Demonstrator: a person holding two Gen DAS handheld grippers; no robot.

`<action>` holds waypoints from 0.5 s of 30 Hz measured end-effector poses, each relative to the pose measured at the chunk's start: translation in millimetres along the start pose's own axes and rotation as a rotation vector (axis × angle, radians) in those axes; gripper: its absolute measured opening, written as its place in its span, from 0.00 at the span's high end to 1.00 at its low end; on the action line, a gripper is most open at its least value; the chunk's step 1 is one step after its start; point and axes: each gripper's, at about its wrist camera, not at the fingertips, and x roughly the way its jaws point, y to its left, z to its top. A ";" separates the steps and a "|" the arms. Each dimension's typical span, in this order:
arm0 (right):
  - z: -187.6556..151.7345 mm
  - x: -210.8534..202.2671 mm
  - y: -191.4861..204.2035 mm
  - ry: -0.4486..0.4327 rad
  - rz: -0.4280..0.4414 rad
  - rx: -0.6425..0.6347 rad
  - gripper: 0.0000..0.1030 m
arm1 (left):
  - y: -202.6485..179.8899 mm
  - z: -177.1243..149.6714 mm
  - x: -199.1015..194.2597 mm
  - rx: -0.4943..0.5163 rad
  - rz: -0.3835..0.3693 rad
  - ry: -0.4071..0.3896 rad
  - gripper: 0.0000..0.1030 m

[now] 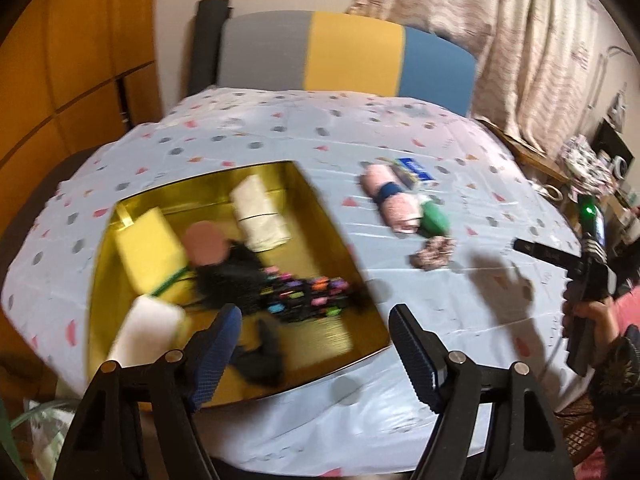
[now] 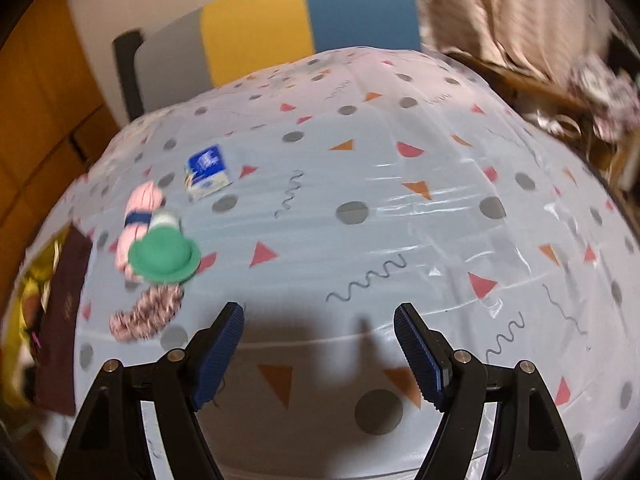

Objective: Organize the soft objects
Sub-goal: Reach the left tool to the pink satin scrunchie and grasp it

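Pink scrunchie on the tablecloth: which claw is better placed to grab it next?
Right, probably. The pink scrunchie lies just ahead and left of the open, empty right claw. The left claw, also open, hangs over the gold box, with the scrunchie farther off to its right.

A gold box [image 1: 312, 208] lies open on the table, holding a yellow block [image 1: 146, 248], a rolled white towel [image 1: 260, 216], another white roll [image 1: 148, 324] and a dark tangle with bright clips [image 1: 288, 292] — all blurred. Right of the box, on the cloth: a pink towel roll [image 2: 140, 216] banded in blue, a green hat-shaped piece [image 2: 164, 258] touching it, a pink-speckled scrunchie [image 2: 144, 312] nearer, and a blue-and-white tissue pack [image 2: 208, 172] beyond.
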 end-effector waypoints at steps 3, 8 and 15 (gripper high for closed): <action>4.8 -4.8 -2.6 -0.015 0.036 0.033 0.24 | -32.2 8.9 13.1 0.062 -0.053 0.019 0.28; 7.5 -8.8 -0.2 -0.024 0.072 0.064 0.22 | -81.8 19.0 45.0 0.159 -0.109 0.078 0.30; 10.3 -17.5 -2.9 -0.040 0.088 0.100 0.20 | -124.4 27.0 109.4 0.230 -0.128 0.179 0.40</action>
